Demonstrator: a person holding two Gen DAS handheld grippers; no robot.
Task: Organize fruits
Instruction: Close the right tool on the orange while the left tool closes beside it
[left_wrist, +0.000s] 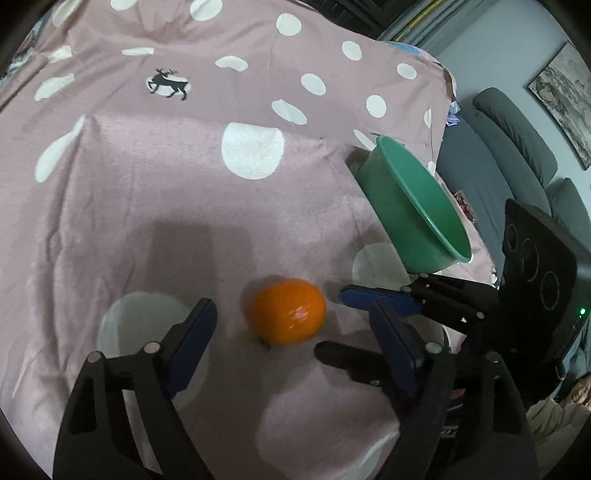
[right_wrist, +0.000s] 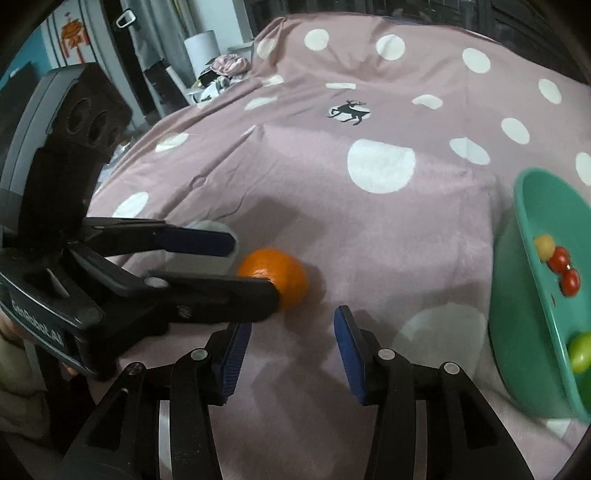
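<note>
An orange (left_wrist: 287, 311) lies on the pink dotted bedsheet (left_wrist: 147, 206). My left gripper (left_wrist: 291, 314) is open, its blue-padded fingers on either side of the orange, just short of it. My right gripper (left_wrist: 328, 317) enters from the right in the left wrist view, open and empty, its tips close to the orange. In the right wrist view the right gripper (right_wrist: 291, 325) is open, with the orange (right_wrist: 275, 275) ahead to the left, partly behind the left gripper (right_wrist: 255, 264). A green bowl (right_wrist: 532, 295) at the right holds two red tomatoes (right_wrist: 565, 271) and a green fruit (right_wrist: 580, 350).
The green bowl (left_wrist: 413, 206) stands near the bed's right edge. A grey sofa (left_wrist: 509, 155) is beyond that edge. Furniture and clutter (right_wrist: 221, 70) stand past the far left of the bed. A deer print (right_wrist: 349, 110) marks the sheet.
</note>
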